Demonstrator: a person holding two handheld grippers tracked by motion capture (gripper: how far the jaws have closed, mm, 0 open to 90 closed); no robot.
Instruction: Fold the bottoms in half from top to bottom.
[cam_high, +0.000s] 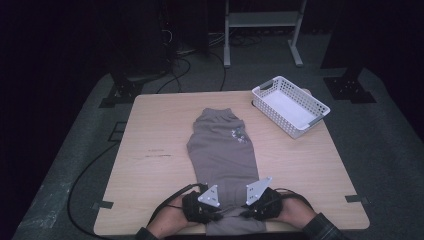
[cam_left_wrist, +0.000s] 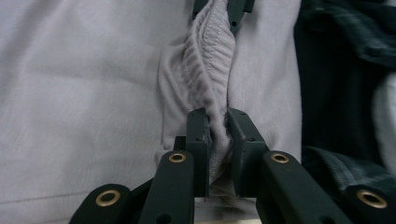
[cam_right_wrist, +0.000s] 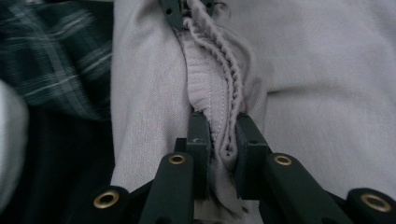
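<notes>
Grey sweatpants (cam_high: 222, 150) lie lengthwise down the middle of the wooden table (cam_high: 150, 130), waistband at the far end. At the near end both grippers pinch the ribbed cuff. My left gripper (cam_high: 218, 212) is shut on the cuff (cam_left_wrist: 210, 60), with the fabric bunched between its jaws (cam_left_wrist: 218, 123). My right gripper (cam_high: 246, 212) faces it from the other side and is shut on the same ribbed hem (cam_right_wrist: 217, 88), gathered between its jaws (cam_right_wrist: 219, 126). Each gripper view has the other gripper's tips at its top edge.
A white perforated basket (cam_high: 314, 106) stands empty at the far right of the table. Plaid sleeves (cam_right_wrist: 56, 56) sit at the table's near edge. Cables trail from the left gripper over the floor (cam_high: 80, 200). A metal stand (cam_high: 262, 20) is behind the table.
</notes>
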